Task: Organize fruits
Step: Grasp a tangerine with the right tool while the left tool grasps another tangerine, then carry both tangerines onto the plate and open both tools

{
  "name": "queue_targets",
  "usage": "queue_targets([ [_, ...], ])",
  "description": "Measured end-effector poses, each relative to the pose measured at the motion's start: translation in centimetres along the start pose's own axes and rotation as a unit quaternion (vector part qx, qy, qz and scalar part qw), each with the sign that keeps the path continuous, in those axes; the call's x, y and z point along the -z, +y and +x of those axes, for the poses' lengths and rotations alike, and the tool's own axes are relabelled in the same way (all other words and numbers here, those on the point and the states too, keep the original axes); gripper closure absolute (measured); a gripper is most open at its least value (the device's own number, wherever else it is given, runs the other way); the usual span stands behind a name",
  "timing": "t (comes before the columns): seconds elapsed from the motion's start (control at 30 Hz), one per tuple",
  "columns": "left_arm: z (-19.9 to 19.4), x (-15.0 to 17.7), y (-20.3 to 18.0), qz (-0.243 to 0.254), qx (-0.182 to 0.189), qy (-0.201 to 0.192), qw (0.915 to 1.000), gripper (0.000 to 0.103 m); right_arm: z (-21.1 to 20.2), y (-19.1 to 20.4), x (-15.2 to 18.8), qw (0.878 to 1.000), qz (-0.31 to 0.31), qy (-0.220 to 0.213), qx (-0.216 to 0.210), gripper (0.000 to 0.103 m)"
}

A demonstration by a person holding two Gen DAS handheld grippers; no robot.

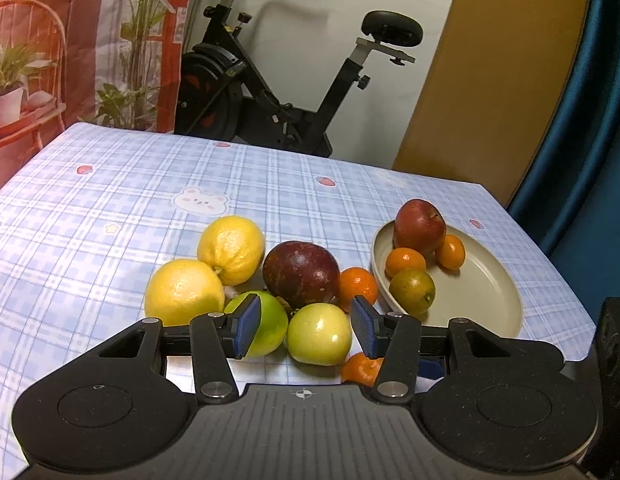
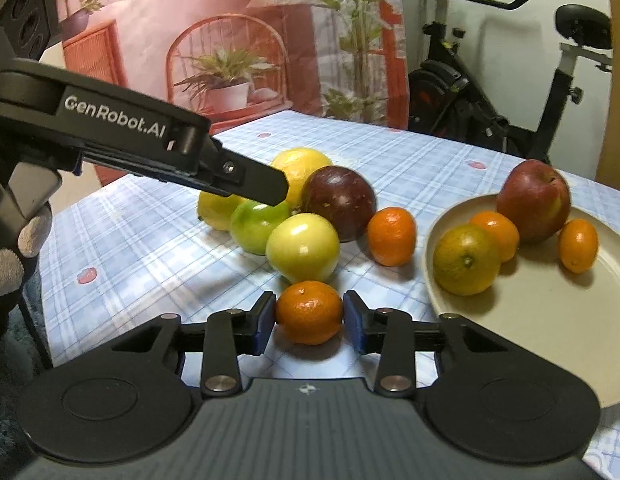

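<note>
My right gripper (image 2: 309, 317) is shut on a small mandarin (image 2: 309, 312) resting on the tablecloth; the mandarin also shows in the left wrist view (image 1: 359, 368). My left gripper (image 1: 306, 326) is open, hovering above two green apples (image 1: 318, 334) (image 1: 266, 324). It appears from the side in the right wrist view (image 2: 266, 184). Beside them lie two lemons (image 1: 184, 292) (image 1: 231, 249), a dark purple fruit (image 1: 301, 274) and another mandarin (image 1: 357, 286). The beige plate (image 1: 489, 292) holds a red apple (image 1: 418, 226), two small oranges (image 1: 405, 261) (image 1: 450, 252) and a greenish orange (image 1: 411, 291).
The table has a blue checked cloth (image 1: 110, 208), its right edge close past the plate. An exercise bike (image 1: 278, 80) and a printed backdrop (image 1: 70, 40) stand behind the table. A yellow door (image 1: 489, 80) is at the back right.
</note>
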State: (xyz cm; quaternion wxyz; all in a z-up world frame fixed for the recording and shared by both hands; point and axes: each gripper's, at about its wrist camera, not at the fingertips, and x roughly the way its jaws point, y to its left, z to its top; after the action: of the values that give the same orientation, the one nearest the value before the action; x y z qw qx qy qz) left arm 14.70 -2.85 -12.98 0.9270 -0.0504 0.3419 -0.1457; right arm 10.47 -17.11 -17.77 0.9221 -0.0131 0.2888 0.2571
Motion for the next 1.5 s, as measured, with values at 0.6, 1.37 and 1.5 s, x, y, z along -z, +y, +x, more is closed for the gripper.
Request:
queue_targets([
  [0.6, 6.5, -2.1, -5.9, 0.147, 0.023, 0.016, 0.9887, 0.063, -7.2, -7.4, 1.4, 0.970, 0.168, -0.113, 0.138, 0.064],
  [1.37, 6.0, -1.2, -5.5, 0.177, 0.092, 0.061, 0.9780, 0.063, -6.8, -7.9, 1.6, 0.968, 0.182, -0.106, 0.136, 0.064],
  [1.5, 5.0, -0.6, -5.7, 0.192, 0.086, 0.053, 0.9762, 0.063, -6.7, -7.9, 1.6, 0.968, 0.181, -0.105, 0.135, 0.064],
])
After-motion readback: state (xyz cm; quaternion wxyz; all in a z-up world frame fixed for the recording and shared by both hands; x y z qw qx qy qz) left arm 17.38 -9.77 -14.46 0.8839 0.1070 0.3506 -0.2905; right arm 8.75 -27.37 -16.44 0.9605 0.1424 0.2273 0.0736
